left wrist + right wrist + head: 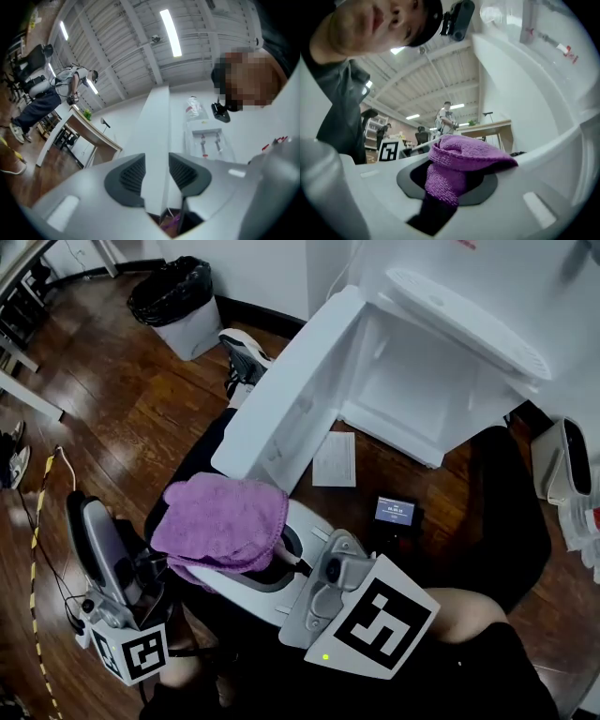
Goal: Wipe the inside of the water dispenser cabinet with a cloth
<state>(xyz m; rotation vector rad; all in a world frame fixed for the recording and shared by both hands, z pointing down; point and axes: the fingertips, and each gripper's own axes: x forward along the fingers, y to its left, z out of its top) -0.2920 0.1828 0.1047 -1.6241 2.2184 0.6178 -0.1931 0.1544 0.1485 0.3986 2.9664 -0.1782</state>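
Observation:
The white water dispenser (487, 306) stands at the upper right with its cabinet door (291, 399) swung wide, showing the white cabinet inside (412, 381). My right gripper (272, 559) is shut on a purple cloth (225, 521), which drapes over its white jaws well short of the cabinet. In the right gripper view the cloth (464, 154) bunches between the jaws of that gripper (450, 180). My grey left gripper (94, 531) hangs at the lower left, apart from the cloth. In its own view the left gripper (157, 176) stands open on a narrow gap with nothing inside, facing the door's edge (157, 140).
A bin with a black liner (178, 301) stands on the wooden floor at the back left. A paper sheet (334, 458) and a small device with a screen (396, 512) lie before the dispenser. A white appliance (562, 460) is at the right, a yellow-black cord (37, 521) at the left.

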